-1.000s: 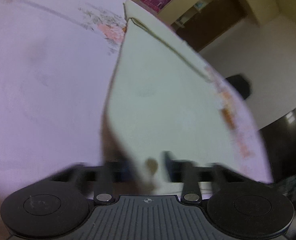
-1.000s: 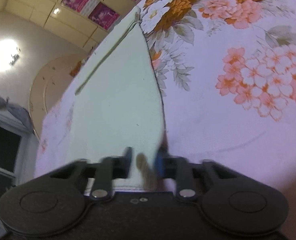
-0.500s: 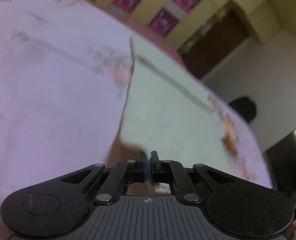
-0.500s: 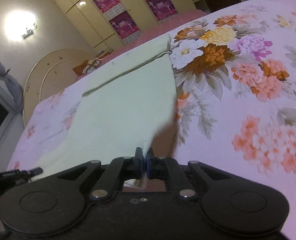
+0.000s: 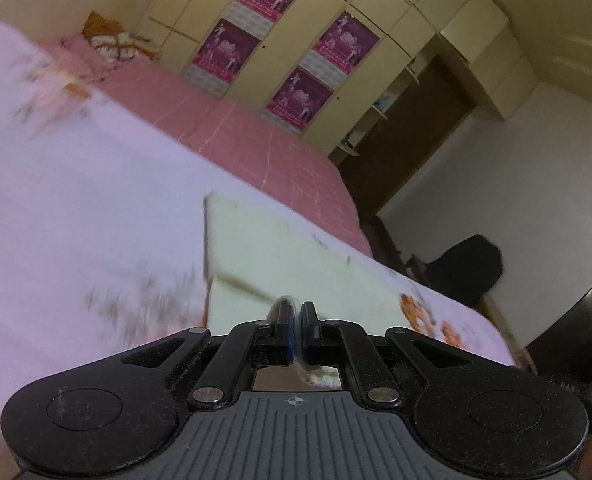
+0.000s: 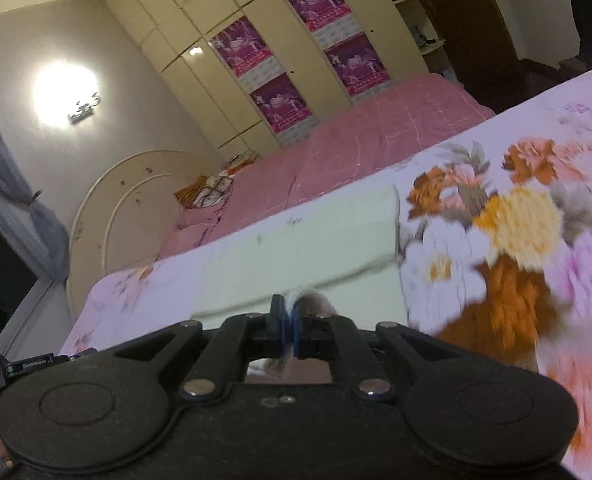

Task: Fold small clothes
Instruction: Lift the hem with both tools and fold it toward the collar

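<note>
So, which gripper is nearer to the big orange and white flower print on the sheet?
Right. The right gripper pinches the pale green cloth at its edge beside the flower print; the left gripper pinches the opposite edge, with the cloth between.

Both wrist views look low across the bed [image 5: 76,208] toward the wardrobe [image 6: 224,24].

Soft matt cloth garment [image 5: 280,256]; floral cotton-like bedsheet [image 6: 515,240]; glossy wardrobe doors [image 6: 216,60].

Cream wardrobe wall [image 6: 256,40] with magenta posters [image 5: 226,54]. Pink quilted bed [image 6: 375,136], rounded cream headboard [image 6: 108,208]. Glowing wall lamp [image 6: 66,94]. Dark wooden door [image 5: 407,132]. Grey curtain [image 6: 20,216] at left.
</note>
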